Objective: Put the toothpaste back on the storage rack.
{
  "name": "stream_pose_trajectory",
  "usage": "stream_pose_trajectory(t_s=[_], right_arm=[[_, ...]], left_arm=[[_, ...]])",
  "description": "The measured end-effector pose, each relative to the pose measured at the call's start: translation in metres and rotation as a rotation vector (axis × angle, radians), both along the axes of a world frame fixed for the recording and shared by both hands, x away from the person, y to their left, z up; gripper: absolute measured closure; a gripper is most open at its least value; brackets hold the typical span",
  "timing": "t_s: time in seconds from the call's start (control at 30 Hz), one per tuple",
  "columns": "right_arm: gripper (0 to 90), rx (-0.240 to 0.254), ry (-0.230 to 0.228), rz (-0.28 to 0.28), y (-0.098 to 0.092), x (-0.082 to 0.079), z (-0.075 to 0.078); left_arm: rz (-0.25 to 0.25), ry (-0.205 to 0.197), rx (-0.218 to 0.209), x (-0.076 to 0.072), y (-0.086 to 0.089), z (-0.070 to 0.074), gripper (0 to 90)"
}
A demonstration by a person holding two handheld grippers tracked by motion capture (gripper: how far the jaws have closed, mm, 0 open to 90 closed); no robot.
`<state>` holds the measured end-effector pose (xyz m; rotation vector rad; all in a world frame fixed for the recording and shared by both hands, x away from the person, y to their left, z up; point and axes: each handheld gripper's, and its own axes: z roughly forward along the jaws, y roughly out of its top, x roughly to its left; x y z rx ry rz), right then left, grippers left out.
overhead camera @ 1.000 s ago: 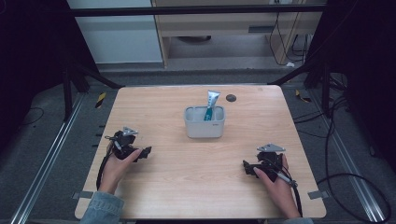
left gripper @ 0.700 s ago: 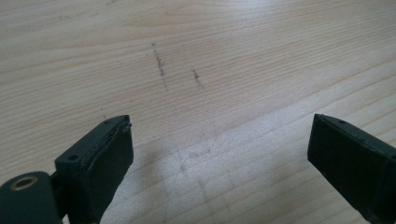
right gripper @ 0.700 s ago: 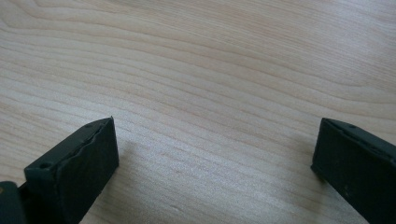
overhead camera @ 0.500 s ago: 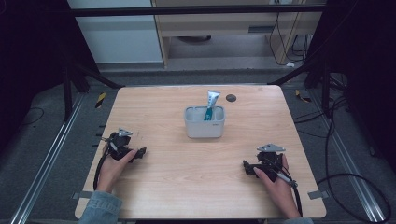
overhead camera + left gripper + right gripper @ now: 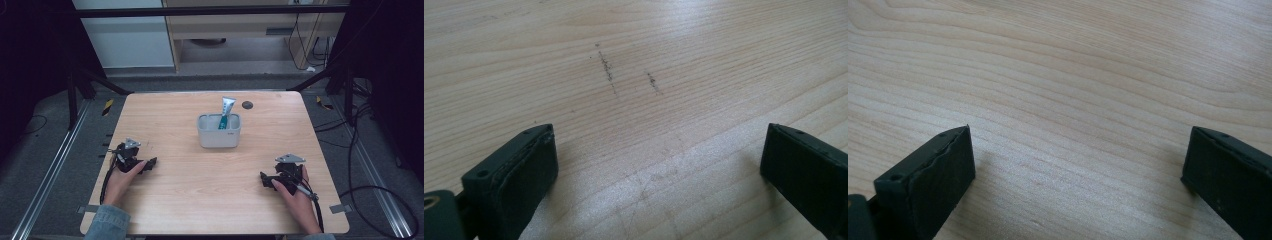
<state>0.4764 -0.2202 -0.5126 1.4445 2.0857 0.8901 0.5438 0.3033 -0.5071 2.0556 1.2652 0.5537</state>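
1. Since a second ago the left gripper (image 5: 134, 159) has slid outward toward the near left edge of the table (image 5: 165, 205), farther from the grey bin (image 5: 219, 133); the right gripper (image 5: 283, 176) has stayed put.
2. My guess is that neither hand is approaching anything: both rest low on the wood, so handling looks either finished or not begun.
3. Each gripper's jaws stand wide apart with bare wood between them, holding nothing.
4. Count: two grippers, one bin, one tube (image 5: 226, 112), one small dark round spot (image 5: 247, 105).
5. The tube stands upright inside the bin at the table's middle, its top rising above the rim; the spot lies just beyond the bin, to its right.
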Motion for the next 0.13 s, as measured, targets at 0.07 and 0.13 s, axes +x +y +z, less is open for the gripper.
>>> stream_pose_trajectory(t_s=[0.07, 0.13], right_arm=[[0.6, 0.000, 0.000, 0.000, 0.0000, 0.0000, 0.0000], [0.6, -0.001, -0.001, 0.001, -0.0001, 0.0001, 0.0000]], left_arm=[[0.000, 0.000, 0.002, 0.0000, -0.0002, 0.0000, 1.1], [0.001, 0.002, 0.003, 0.0000, -0.0004, 0.0000, 0.9]])
